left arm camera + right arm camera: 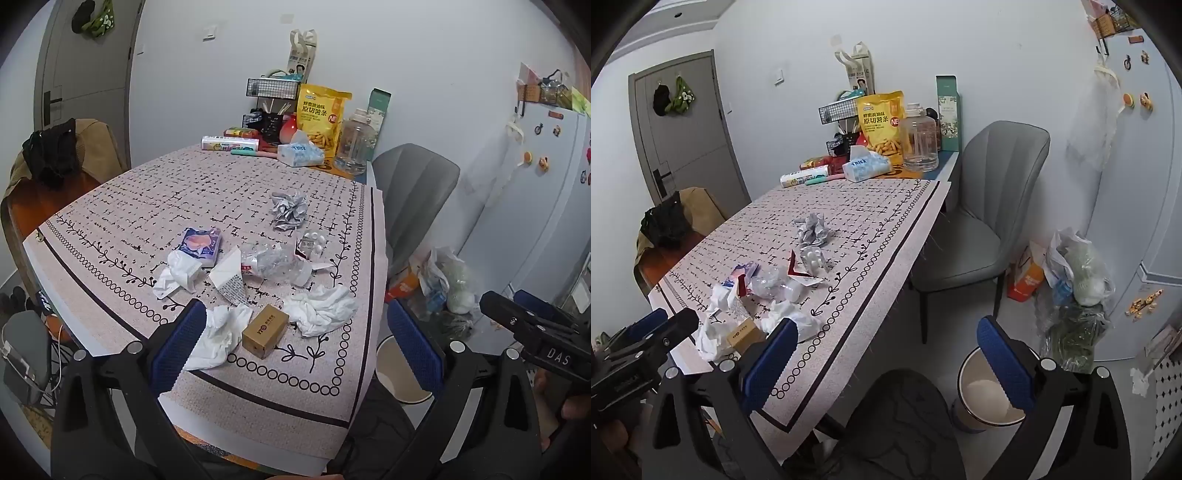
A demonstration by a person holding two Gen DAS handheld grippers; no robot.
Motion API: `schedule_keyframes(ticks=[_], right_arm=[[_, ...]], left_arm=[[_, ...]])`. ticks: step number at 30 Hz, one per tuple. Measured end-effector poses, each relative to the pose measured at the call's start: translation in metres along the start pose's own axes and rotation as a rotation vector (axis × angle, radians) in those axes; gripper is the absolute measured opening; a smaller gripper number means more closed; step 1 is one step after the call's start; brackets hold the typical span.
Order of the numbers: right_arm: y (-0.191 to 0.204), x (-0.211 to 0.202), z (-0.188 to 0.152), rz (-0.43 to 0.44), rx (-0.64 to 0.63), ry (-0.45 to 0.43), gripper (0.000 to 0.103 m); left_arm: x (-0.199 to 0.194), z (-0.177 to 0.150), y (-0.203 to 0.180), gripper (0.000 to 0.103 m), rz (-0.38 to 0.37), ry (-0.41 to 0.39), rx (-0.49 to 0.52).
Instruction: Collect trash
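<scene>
Trash lies in a loose heap on the near half of the table point(110, 206), all of it inside the ringed border of the patterned cloth. Nearest, at about 6 o'clock in the left wrist view, sit three crumpled white tissues: one point(218, 339) just beside the left hand-held gripper point(295, 339), one point(321, 310) at the near right, one point(177, 273) further left. Between the first two stands one small brown cardboard box point(265, 330), tilted on the cloth. Beyond them come one torn white carton piece point(229, 280), one crushed clear plastic bottle point(273, 264), one purple tissue packet point(201, 245) and one blister strip of white pills point(312, 242). Furthest, toward 12 o'clock, is one ball of crumpled silver foil point(290, 212), apart from the rest. Both hand-held grippers stand spread wide with nothing between their blue pads; the right hand-held gripper point(886, 354) hangs over the table's near right edge. Off that edge, at 5 o'clock in the right wrist view, one white bin point(988, 397) stands on open floor, with one grey chair point(979, 229) beyond it and bags heaped by the fridge point(1137, 206). The table's middle is bare cloth up to the goods at the far end.
</scene>
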State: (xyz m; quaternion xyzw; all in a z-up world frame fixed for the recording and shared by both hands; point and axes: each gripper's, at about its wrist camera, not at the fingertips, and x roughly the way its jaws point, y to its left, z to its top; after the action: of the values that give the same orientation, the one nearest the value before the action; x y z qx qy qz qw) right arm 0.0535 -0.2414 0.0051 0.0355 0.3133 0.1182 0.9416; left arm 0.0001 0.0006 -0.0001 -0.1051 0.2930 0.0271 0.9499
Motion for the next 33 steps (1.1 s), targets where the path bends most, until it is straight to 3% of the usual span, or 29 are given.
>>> schedule_keyframes(ticks=[8, 33], right_arm=[[-0.0059, 0.0037, -0.0021, -0.020, 0.019, 0.036, 0.095], [-0.0071, 0.0045, 0.0011, -0.028, 0.017, 0.002, 0.095]], left_arm=[[0.0023, -0.0027, 0.0023, 0.097, -0.023, 0.002, 0.016], [0.0017, 0.0051, -0.0004, 0.097, -0.006, -0.023, -0.022]])
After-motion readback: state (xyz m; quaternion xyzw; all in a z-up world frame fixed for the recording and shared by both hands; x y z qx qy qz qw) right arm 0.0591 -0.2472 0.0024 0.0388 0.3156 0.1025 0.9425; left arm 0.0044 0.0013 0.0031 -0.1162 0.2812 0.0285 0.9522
